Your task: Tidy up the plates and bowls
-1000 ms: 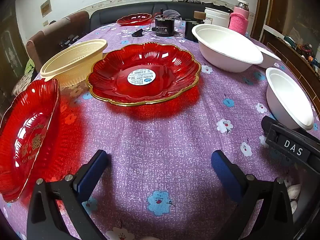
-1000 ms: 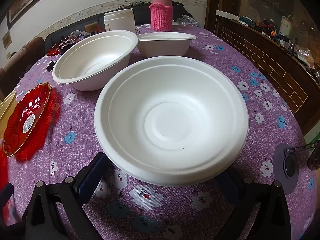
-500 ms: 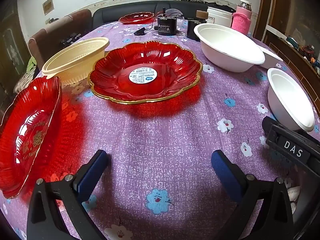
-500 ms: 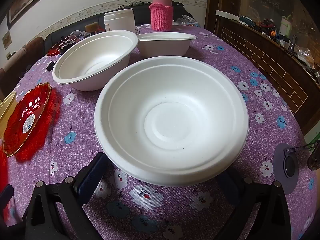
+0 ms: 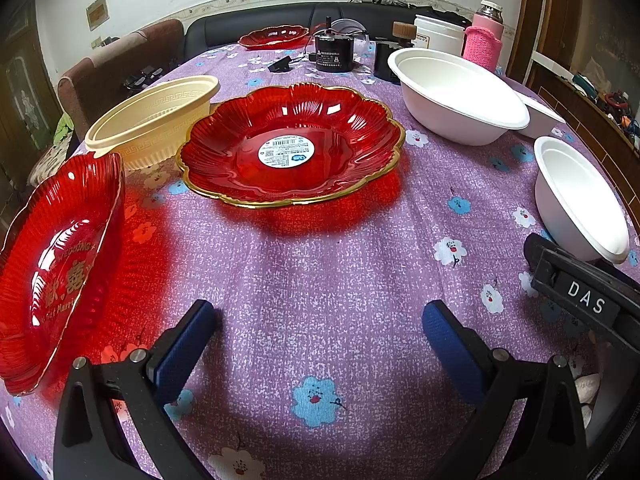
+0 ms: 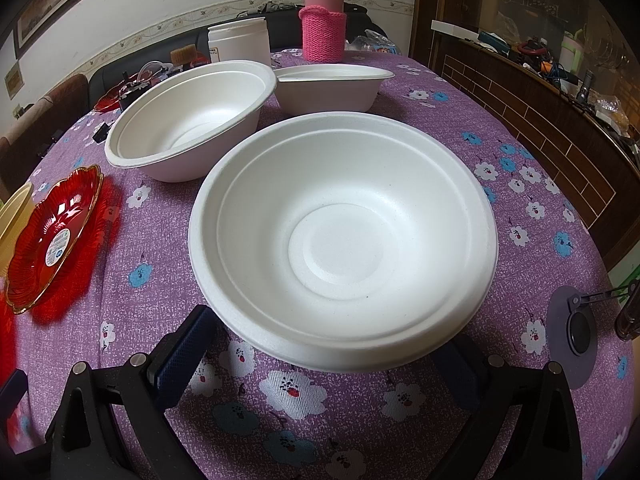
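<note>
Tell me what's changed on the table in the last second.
Only the left tool eased back a little and turned slightly left, open and empty, so the gold-rimmed red plate looks a touch farther. The right tool stayed open at the near white bowl. Nothing was gripped or released.

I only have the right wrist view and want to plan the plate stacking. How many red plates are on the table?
Observer: Three. Besides the gold-rimmed red plate, a red plate with gold wedding lettering lies just left of the left tool, and a third red plate sits at the far end.
Operator: Is the left tool holding anything?
Observer: No, it is open over bare tablecloth.
Operator: What is the cream edge at my far left?
Observer: A cream bowl with a key-pattern rim, beside the gold-rimmed red plate.
</note>
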A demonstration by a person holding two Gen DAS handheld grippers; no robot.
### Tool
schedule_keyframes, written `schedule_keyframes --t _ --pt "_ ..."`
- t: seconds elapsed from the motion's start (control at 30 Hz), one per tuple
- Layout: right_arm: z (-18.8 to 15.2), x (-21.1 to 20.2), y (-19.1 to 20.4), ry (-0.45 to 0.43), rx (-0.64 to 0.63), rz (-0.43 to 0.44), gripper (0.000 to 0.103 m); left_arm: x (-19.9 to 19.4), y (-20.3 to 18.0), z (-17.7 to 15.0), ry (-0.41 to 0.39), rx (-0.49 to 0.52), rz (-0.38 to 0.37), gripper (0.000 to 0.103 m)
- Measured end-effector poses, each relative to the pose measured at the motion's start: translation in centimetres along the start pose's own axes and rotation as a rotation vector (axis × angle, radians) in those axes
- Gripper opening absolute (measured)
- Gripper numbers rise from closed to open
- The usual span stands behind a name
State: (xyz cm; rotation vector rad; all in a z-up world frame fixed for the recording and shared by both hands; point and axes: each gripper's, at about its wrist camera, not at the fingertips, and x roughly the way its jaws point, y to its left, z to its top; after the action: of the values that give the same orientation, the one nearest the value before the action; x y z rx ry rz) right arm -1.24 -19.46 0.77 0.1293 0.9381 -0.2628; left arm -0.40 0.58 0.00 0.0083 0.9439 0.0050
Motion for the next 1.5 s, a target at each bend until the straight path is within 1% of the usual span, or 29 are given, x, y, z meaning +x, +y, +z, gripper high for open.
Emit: schedule_keyframes --t 0.43,0.6,0.67,0.77,0.9,0.93,0.97,1.03,1.1,1.17,1.3,1.33,1.4,1.43,1.5 --pt "0.0 0.0 -0.1 0.000 0.001 0.001 0.102 0.0 -0.1 0.0 -0.001 0.000 0.001 0.103" --pt "0.0 0.0 -0.1 0.002 -0.001 0.002 0.102 0.1 -0.1 0.2 0.011 0.010 -0.004 0.103" --pt "0.0 0.2 -0.4 0.022 -0.015 0.012 0.102 0.1 -0.2 0.1 0.039 0.032 -0.020 0.103" --pt "0.0 -0.2 -0.4 0.076 -0.029 0.020 0.102 -0.4 -0.2 -0.5 0.037 0.058 -0.034 0.103" --pt "-1.3 -1.3 -0.3 0.149 -0.076 0.048 0.102 -0.6 -0.2 -0.7 0.038 0.064 -0.026 0.103" --pt "-1.8 -1.6 -0.3 0.155 -0.088 0.050 0.102 -0.7 -0.2 -0.7 0.042 0.062 -0.026 0.103" --pt "-2.1 -1.9 -0.6 0.158 -0.074 0.053 0.102 -0.8 -0.2 -0.9 0.059 0.052 -0.032 0.103" --pt "-2.9 -2.4 -0.9 0.146 -0.083 0.052 0.102 -1.3 -0.3 -1.3 0.083 0.058 -0.053 0.103" --pt "-3.6 -2.8 -0.9 0.126 -0.080 0.052 0.102 -2.0 -0.3 -1.7 0.098 0.058 -0.117 0.103" --pt "-4.2 -3.4 -0.9 0.118 -0.078 0.058 0.102 -3.6 -0.2 -2.3 0.089 0.057 -0.177 0.103" --pt "-4.8 -5.5 -0.8 0.076 -0.064 0.082 0.102 -8.5 1.0 -3.1 -0.005 0.078 -0.257 0.103" --pt "-4.9 -6.3 -0.7 0.051 -0.066 0.081 0.102 -10.2 1.8 -3.2 -0.037 0.078 -0.288 0.103" --pt "-4.6 -7.9 -0.4 0.003 -0.073 0.089 0.102 -12.4 3.3 -3.3 -0.076 0.074 -0.328 0.103" --pt "-4.6 -9.4 0.0 -0.041 -0.080 0.102 0.102 -13.9 4.7 -3.4 -0.104 0.066 -0.352 0.103" --pt "-4.6 -12.2 0.8 -0.149 -0.090 0.108 0.102 -15.7 6.8 -3.4 -0.150 0.054 -0.359 0.103"
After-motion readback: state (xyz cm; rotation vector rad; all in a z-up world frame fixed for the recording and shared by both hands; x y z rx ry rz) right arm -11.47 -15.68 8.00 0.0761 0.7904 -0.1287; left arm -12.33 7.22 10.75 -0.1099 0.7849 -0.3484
